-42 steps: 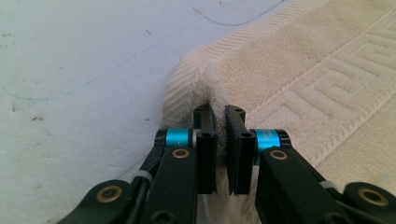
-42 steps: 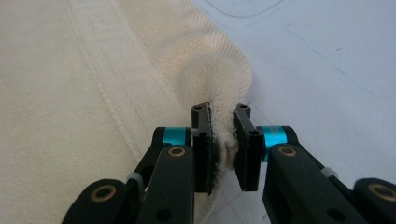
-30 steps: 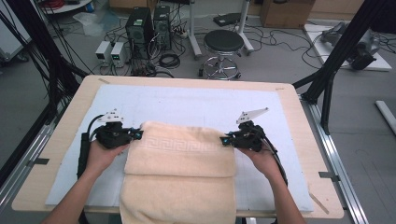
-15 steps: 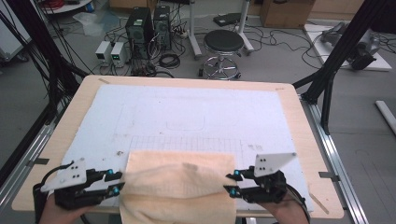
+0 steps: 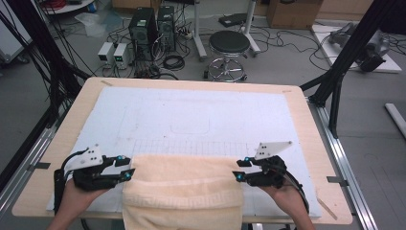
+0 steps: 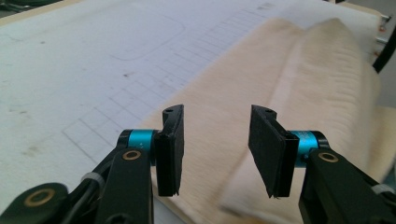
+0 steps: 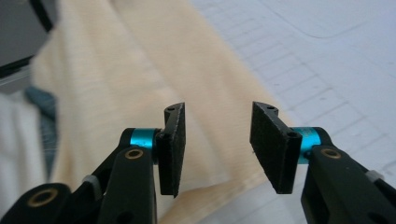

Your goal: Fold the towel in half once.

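Observation:
A cream towel lies folded at the near edge of the white mat, its lower part hanging over the table front. My left gripper sits at the towel's left end and my right gripper at its right end. Both point inward at the fold. In the left gripper view the gripper is open, and the towel lies beyond its pads. In the right gripper view the gripper is open too, over the towel. Both pairs of jaws have just been opening, with nothing between them.
The mat covers most of the wooden table and bears faint drawn grid lines. Beyond the far edge stand a round stool, computer towers and cables on the floor. Black frame posts flank the table.
Both grippers pulled the towel's far edge from mid-table back to the near edge, folding it over. They have since let go, opened, and moved slightly forward beside the fold.

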Tool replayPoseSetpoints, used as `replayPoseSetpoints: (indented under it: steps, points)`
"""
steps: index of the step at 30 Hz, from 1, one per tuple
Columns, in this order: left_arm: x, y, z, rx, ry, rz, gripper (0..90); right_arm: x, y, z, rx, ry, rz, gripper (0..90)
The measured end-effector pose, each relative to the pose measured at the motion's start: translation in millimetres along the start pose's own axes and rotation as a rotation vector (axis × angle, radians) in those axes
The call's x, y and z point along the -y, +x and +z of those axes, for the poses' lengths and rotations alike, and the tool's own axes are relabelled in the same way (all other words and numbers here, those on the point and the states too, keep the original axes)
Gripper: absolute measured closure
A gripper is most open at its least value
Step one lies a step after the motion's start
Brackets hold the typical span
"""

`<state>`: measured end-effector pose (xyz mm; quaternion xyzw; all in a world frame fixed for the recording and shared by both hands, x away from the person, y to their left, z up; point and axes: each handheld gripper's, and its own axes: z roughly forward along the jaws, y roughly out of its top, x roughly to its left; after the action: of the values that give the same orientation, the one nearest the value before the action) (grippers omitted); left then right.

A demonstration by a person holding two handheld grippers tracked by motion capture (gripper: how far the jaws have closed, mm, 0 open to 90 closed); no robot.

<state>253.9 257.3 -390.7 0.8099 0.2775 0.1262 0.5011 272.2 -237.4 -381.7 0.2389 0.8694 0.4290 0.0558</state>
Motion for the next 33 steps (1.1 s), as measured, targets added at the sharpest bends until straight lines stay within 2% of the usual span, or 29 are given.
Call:
replayPoseSetpoints:
  steps: [4, 7, 12, 14, 23, 27, 31, 33]
  points:
    - [-0.2, 19.4, 21.0, -0.044, 0.057, -0.013, 54.2, -4.3, -18.0, 18.2, 0.055, 0.042, -0.012, 52.4]
    - [2.6, 31.1, 34.7, -0.057, 0.101, -0.016, 49.7, -5.7, -27.7, 29.8, 0.073, 0.067, -0.008, 50.0]
    - [8.5, 39.9, 48.7, -0.075, 0.155, -0.028, 46.2, -3.0, -35.5, 41.7, 0.105, 0.098, -0.021, 48.8]
    - [10.9, 40.4, 51.3, -0.067, 0.164, -0.033, 45.7, -0.4, -37.7, 45.1, 0.11, 0.11, -0.016, 48.5]
    - [24.1, 47.1, 57.0, -0.048, 0.217, -0.074, 47.8, 14.2, -47.2, 53.8, 0.097, 0.147, 0.028, 48.6]
    - [25.0, 46.3, 57.2, -0.052, 0.209, -0.082, 49.1, 14.8, -49.1, 57.8, 0.079, 0.158, 0.033, 50.2]
    - [26.3, 46.1, 56.2, -0.055, 0.201, -0.099, 54.1, 15.6, -49.7, 57.8, 0.063, 0.151, 0.052, 55.3]
    - [26.3, 45.9, 56.0, -0.056, 0.199, -0.113, 57.1, 15.6, -49.6, 57.7, 0.046, 0.15, 0.051, 61.9]
